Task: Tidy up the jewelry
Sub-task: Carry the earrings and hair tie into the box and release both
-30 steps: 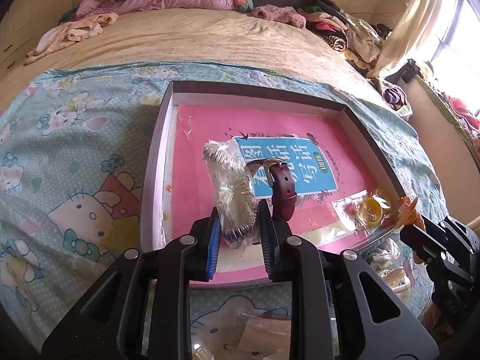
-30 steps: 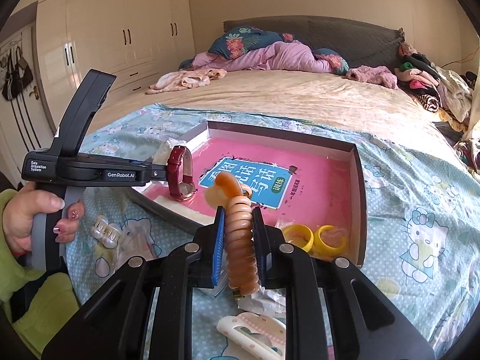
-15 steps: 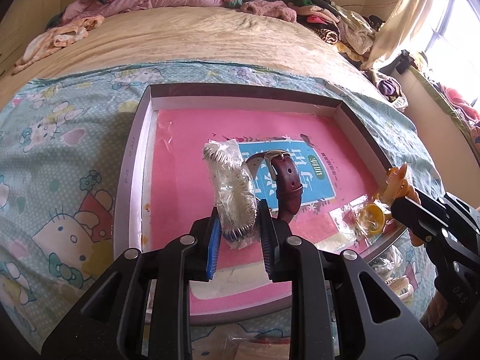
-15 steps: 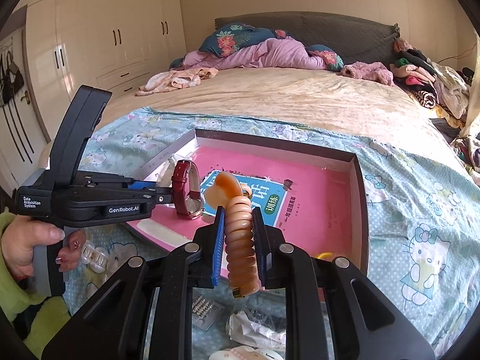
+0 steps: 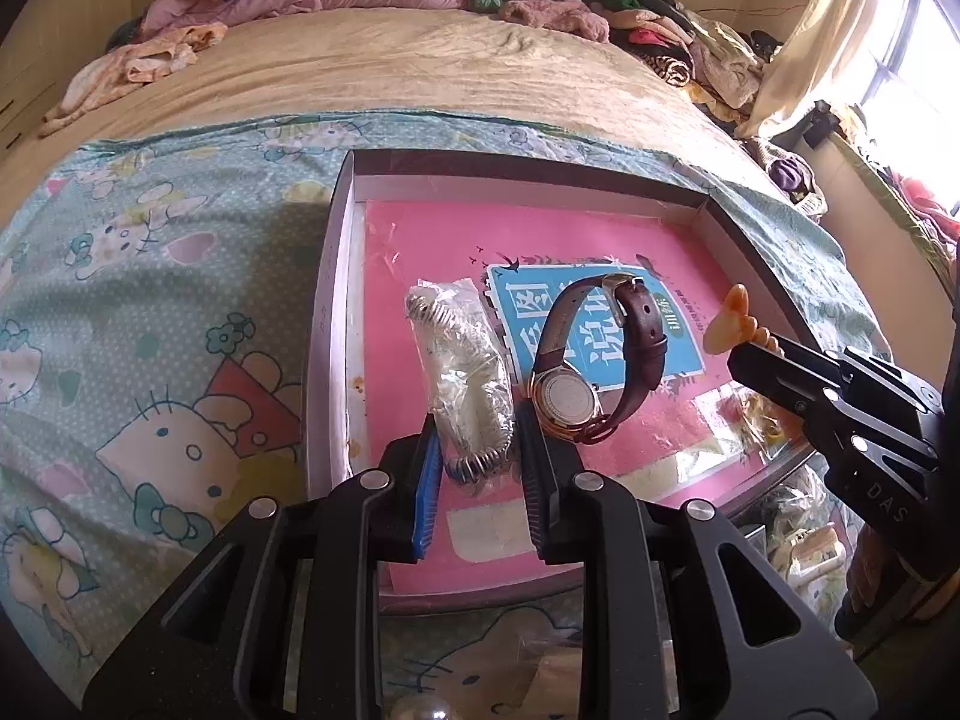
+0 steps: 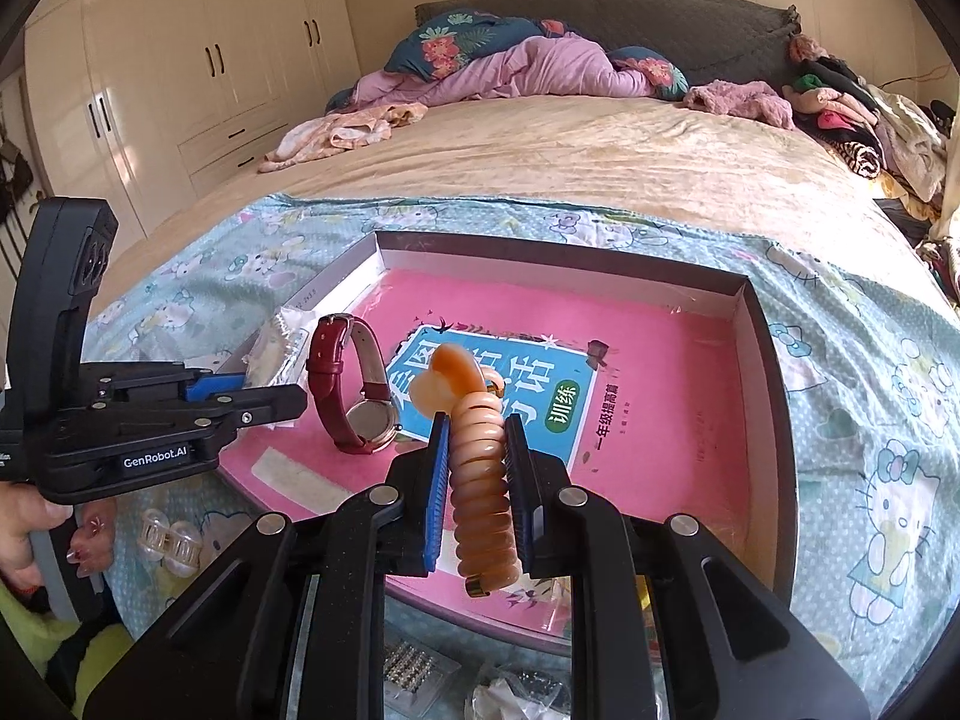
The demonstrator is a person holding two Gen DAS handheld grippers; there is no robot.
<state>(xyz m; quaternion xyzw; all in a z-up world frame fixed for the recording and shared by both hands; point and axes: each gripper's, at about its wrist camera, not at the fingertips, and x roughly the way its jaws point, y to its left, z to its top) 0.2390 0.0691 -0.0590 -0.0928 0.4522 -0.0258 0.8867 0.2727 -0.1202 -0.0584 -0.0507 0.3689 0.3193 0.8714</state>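
A bed [image 6: 600,168] carries a cartoon-print sheet [image 5: 150,312] and a shallow box [image 6: 774,372] lined in pink. A watch [image 5: 600,372] stands near the box's front edge. The left gripper [image 5: 477,450] pinches a bagged chain [image 5: 462,384] over the box. The right gripper [image 6: 477,456] clamps an orange coil bracelet [image 6: 483,480] above the box's front edge.

Each camera sits just behind its own gripper, close above the near end of the bed [image 6: 600,168], angled down toward the far headboard. The left view looks from the tray's [image 5: 327,324] near left, the right view from its near right. Both share the tray, the watch [image 5: 594,372] and the pink book [image 6: 660,372].
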